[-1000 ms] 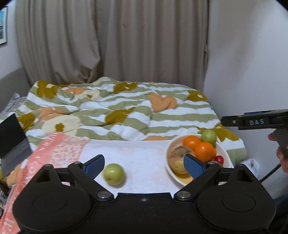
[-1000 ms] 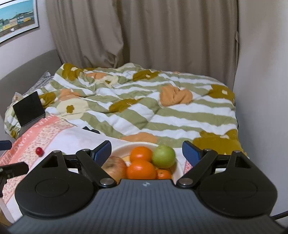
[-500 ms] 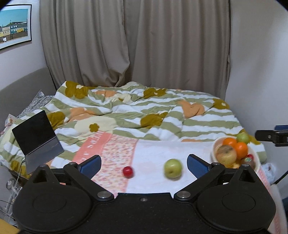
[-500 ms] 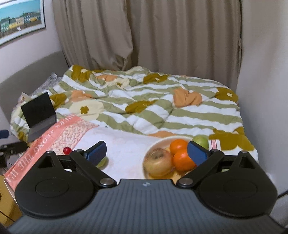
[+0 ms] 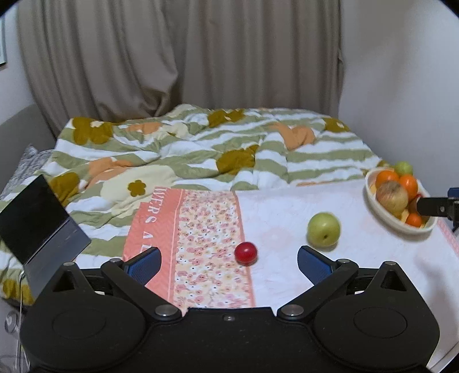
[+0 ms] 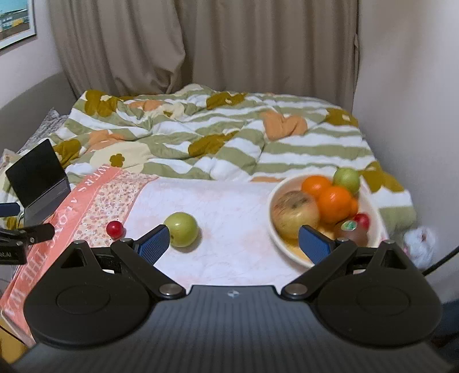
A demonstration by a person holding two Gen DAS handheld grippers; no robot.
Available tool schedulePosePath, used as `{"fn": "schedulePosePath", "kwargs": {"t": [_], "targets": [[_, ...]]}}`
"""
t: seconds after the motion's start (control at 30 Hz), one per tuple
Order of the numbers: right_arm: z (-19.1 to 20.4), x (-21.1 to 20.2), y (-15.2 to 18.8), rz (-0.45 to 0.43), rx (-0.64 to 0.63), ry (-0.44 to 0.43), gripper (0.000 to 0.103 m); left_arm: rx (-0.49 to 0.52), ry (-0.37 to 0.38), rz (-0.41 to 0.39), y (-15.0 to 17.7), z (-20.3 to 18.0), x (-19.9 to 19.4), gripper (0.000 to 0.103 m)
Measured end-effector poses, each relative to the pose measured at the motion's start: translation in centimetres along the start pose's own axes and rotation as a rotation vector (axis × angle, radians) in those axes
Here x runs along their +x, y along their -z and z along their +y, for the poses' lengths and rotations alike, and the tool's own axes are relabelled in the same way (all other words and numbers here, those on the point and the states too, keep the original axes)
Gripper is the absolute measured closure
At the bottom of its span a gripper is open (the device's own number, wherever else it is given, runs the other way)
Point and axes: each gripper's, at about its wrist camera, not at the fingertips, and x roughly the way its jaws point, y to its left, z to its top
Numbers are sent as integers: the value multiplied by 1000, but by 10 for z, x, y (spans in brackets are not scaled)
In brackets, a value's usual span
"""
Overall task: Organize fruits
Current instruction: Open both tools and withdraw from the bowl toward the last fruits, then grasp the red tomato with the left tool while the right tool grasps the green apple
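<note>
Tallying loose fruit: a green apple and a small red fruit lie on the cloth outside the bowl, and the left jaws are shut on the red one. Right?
Not quite. In the left wrist view the left gripper is open and empty; the small red fruit lies free on the cloth, like the green apple.

Beige curtains (image 5: 183, 57) behind bed (image 5: 200, 149); pale walls (image 6: 407, 86); framed picture (image 6: 14, 23).
</note>
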Motion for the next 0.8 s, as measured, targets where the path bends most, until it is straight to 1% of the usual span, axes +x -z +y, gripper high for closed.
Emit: {"fn": "schedulePosePath", "kwargs": {"t": [0.1, 0.23, 0.33, 0.43, 0.5, 0.63, 0.67, 0.73, 0.8], "targets": [[12, 22, 3, 17, 29, 3, 0, 15, 28, 36, 2, 11, 23, 4], [24, 54, 2, 42, 48, 8, 0, 38, 58, 77, 2, 15, 51, 6], [31, 77, -2, 66, 55, 4, 0, 31, 88, 110, 0, 16, 71, 10], [36, 98, -5, 89, 50, -8, 0, 12, 112, 144, -2, 15, 91, 15], [40, 111, -7, 103, 41, -15, 0, 2, 126, 166, -4, 13, 104, 24], [43, 135, -9, 141, 41, -37, 0, -3, 134, 190, -7, 6, 121, 28], [43, 140, -8, 150, 43, -43, 0, -3, 136, 196, -7, 4, 125, 30], [45, 148, -6, 166, 48, -54, 0, -1, 140, 210, -6, 1, 131, 37], [47, 154, -5, 178, 46, -62, 0, -4, 146, 224, -5, -1, 137, 46]]}}
